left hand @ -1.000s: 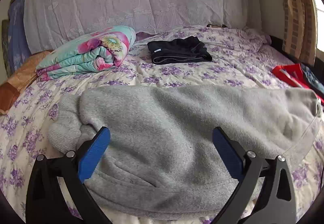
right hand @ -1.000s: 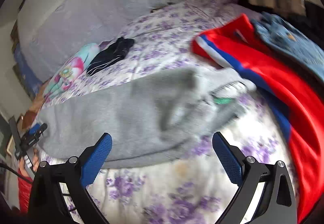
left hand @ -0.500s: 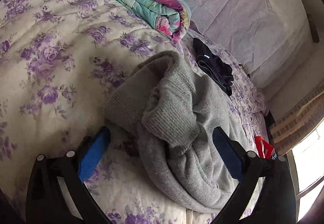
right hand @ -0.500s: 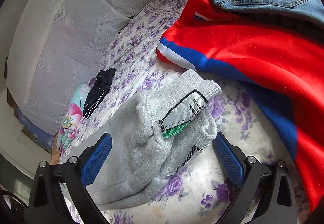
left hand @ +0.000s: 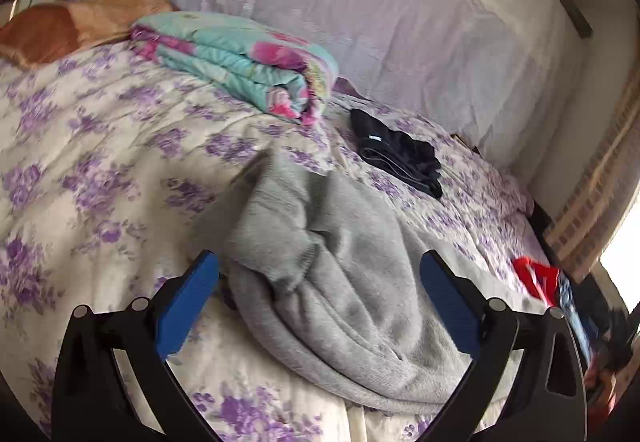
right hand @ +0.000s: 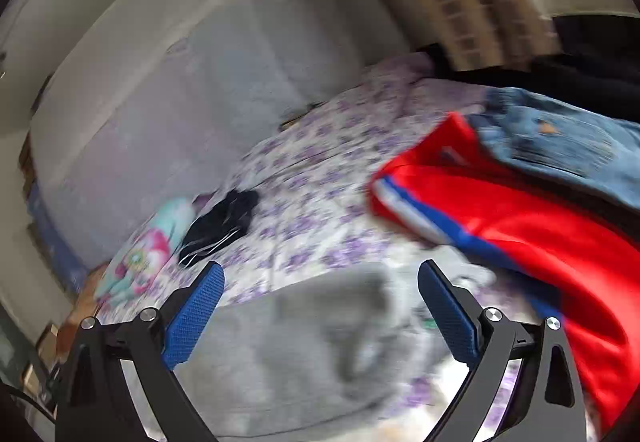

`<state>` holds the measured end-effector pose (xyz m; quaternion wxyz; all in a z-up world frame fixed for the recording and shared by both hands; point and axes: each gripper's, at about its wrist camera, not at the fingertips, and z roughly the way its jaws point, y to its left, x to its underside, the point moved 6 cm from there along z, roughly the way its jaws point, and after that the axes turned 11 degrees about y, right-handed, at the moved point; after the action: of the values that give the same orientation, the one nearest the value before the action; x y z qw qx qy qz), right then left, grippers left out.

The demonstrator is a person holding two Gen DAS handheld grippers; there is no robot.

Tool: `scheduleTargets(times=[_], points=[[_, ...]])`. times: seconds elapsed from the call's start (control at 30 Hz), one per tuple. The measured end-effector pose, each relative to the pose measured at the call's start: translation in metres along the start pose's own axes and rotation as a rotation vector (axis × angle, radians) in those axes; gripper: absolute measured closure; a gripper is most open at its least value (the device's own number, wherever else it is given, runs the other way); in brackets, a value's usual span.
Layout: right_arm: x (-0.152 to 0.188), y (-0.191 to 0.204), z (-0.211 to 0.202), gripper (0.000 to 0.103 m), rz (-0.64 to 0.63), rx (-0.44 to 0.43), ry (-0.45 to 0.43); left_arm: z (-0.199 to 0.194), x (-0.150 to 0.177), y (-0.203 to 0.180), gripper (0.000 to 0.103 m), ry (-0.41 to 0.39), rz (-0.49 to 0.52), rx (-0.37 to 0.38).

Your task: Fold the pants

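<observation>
Grey knit pants [left hand: 340, 274] lie bunched on the floral bedspread [left hand: 100, 170], with the ribbed cuff end folded over toward the left. My left gripper [left hand: 318, 282] is open and hangs just above that cuff end, its blue pads on either side of the heap without touching it. In the right wrist view the same grey pants [right hand: 304, 346] appear blurred under my right gripper [right hand: 320, 290], which is open with nothing between its fingers.
A folded turquoise and pink quilt [left hand: 244, 62] and a folded black garment [left hand: 400, 158] lie toward the headboard. A red and blue garment [right hand: 512, 218] and blue jeans [right hand: 560, 146] lie at the right. An orange pillow [left hand: 60, 30] sits at the far left.
Both wrist views have swung. The left gripper has pulled back a little from the cuff end. The right gripper has lifted and turned away from the labelled waistband; its view is now blurred.
</observation>
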<state>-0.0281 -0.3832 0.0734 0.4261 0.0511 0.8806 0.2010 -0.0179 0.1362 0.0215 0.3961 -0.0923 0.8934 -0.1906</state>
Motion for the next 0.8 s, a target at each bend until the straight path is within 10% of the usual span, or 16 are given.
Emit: scheduleTargets(times=[0.13,0.2,0.37,0.53,0.8], points=[[-0.010,0.113,0.121,0.031,-0.317,-0.091,0.257,0.017,0.009,-0.027,0.005,0.043,0.161,-0.179],[-0.017,0.146,0.175,0.070,-0.351,-0.110,0.345,0.018,0.010,-0.032,0.005,0.047,0.188,-0.195],[-0.007,0.174,0.264,0.074,-0.306,-0.127,0.531,0.012,0.008,-0.018,0.005,0.045,0.116,-0.132],[0.056,0.199,0.225,0.079,-0.515,-0.146,0.522,0.012,0.006,-0.002,0.005,0.056,0.016,-0.057],[0.049,0.205,0.235,0.079,-0.483,-0.150,0.551,0.024,0.007,0.012,0.005,0.122,-0.085,0.008]])
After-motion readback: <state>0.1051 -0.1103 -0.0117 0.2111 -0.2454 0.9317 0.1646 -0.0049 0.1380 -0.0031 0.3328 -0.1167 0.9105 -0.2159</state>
